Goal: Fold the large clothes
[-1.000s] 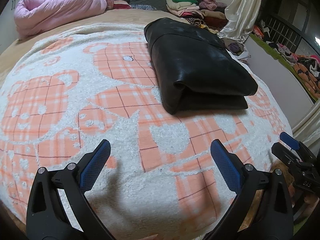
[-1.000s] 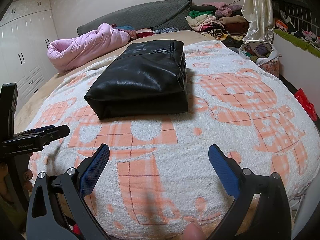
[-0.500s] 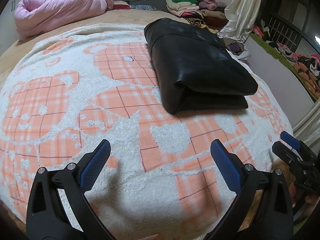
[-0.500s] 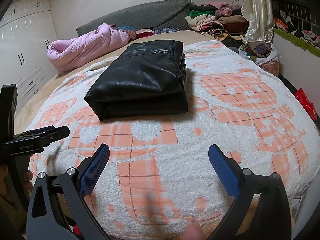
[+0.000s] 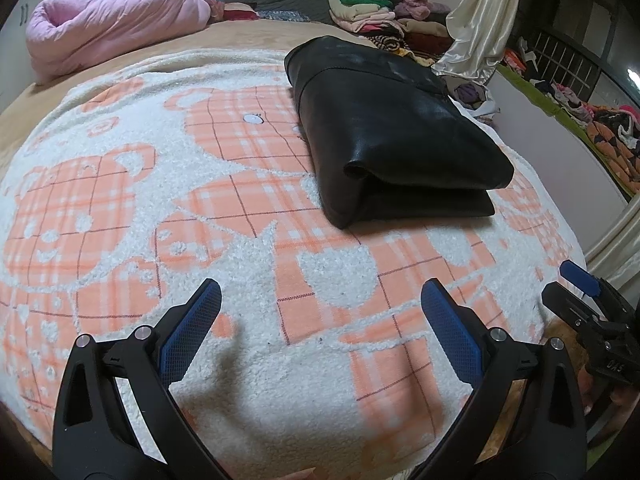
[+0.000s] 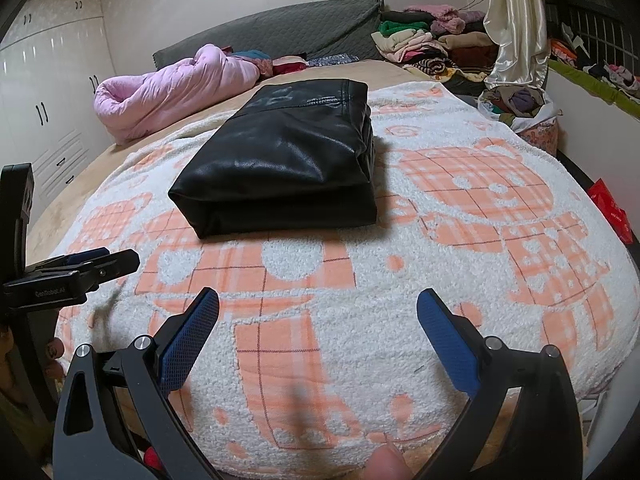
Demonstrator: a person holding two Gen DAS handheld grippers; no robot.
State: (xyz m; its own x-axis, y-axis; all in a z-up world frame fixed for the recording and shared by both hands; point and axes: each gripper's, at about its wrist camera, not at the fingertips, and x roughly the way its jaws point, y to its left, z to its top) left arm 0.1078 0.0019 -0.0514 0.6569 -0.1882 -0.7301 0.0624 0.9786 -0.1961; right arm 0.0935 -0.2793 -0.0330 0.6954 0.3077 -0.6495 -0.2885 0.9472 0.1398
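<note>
Lying folded black leather garment (image 6: 280,160), blanket (image 6: 400,280)

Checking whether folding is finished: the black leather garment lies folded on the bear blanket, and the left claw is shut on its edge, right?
Not quite. The left claw is open and holds nothing, as the left wrist view shows. The black leather garment does lie folded on the bear blanket.

The lower arms of the left gripper (image 5: 320,312) are being cut off below its jaws. The person's hands are being hidden. The clothes pile (image 6: 420,40), far beyond the jaws, is being blurred together.
</note>
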